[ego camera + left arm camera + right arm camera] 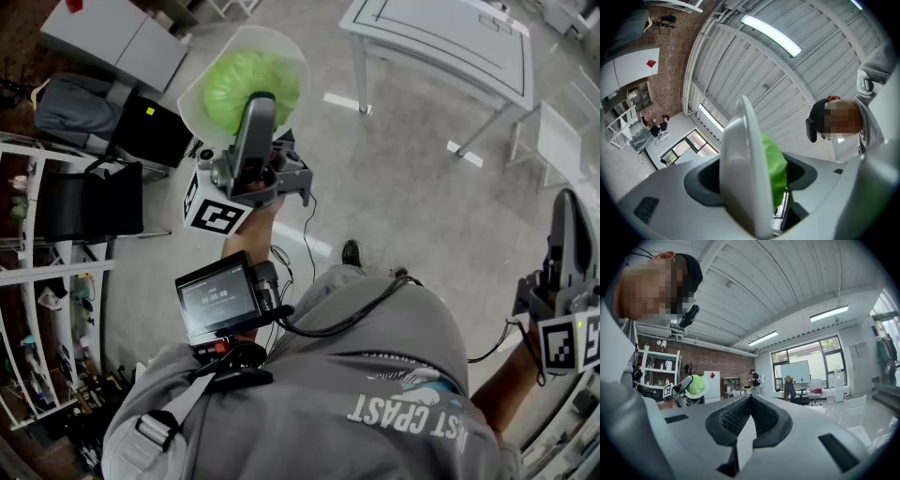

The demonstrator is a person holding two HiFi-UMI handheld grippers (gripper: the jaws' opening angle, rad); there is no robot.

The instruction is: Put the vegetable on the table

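Note:
A round green vegetable lies in a white plate held up in the air, tilted. My left gripper is shut on the plate's near rim and points upward. Looking along the left gripper's jaws, the plate stands edge-on between them, with the vegetable bulging on its right side. My right gripper hangs low at the right, shut with nothing in it; its pads meet. The right gripper view also shows the vegetable small at the left.
A white table stands on the grey floor at the upper right, with a white chair beside it. Shelving, a black chair and a grey backpack line the left side. A person stands far off.

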